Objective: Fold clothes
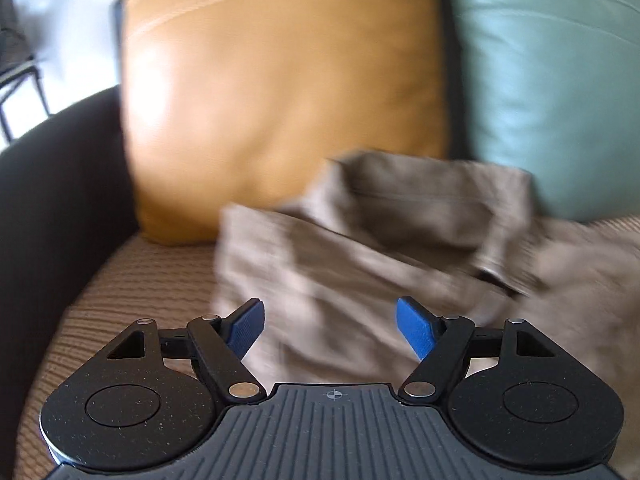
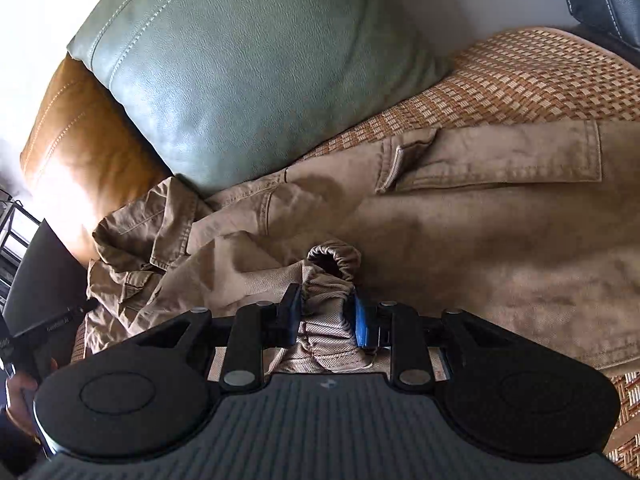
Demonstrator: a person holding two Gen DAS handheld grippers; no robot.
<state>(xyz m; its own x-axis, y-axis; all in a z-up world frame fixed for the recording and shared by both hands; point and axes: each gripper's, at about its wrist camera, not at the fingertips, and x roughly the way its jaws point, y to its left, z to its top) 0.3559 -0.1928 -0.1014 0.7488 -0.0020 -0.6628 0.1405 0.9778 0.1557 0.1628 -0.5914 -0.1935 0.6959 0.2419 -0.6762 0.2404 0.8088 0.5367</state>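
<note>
Right now my right gripper [image 2: 327,316] is clamped on a gathered, elasticated cuff [image 2: 334,264] of the tan jacket [image 2: 460,240], the bunched fabric squeezed between the 2 blue pads [image 2: 362,318] with the cuff's opening poking up just past them. My left gripper [image 1: 330,330] stands wide apart and holds nothing; its 2 blue fingertips [image 1: 414,326] hover over the near edge of the same jacket [image 1: 360,264], though the left view is smeared with motion blur and I cannot tell whether they touch the cloth. Only the right view shows the garment sharply: it lies spread across the woven seat mat [image 2: 520,76], with a flapped pocket [image 2: 496,156] towards the far side and a crumpled collar end [image 2: 140,240] bunched against the cushions. The left view gives the cushions head-on instead, the mustard cushion [image 1: 280,92] upright beside the green cushion [image 1: 552,80], with the jacket's collar end heaped at their base, touching the green one. In the right view the green cushion [image 2: 248,72] overlaps the mustard cushion [image 2: 80,140]. The dark sofa arm [image 1: 56,200] curves along the left edge of the left view. At the lower left corner of the right view, part of my left hand [image 2: 20,392] shows gripping a black handle.
</note>
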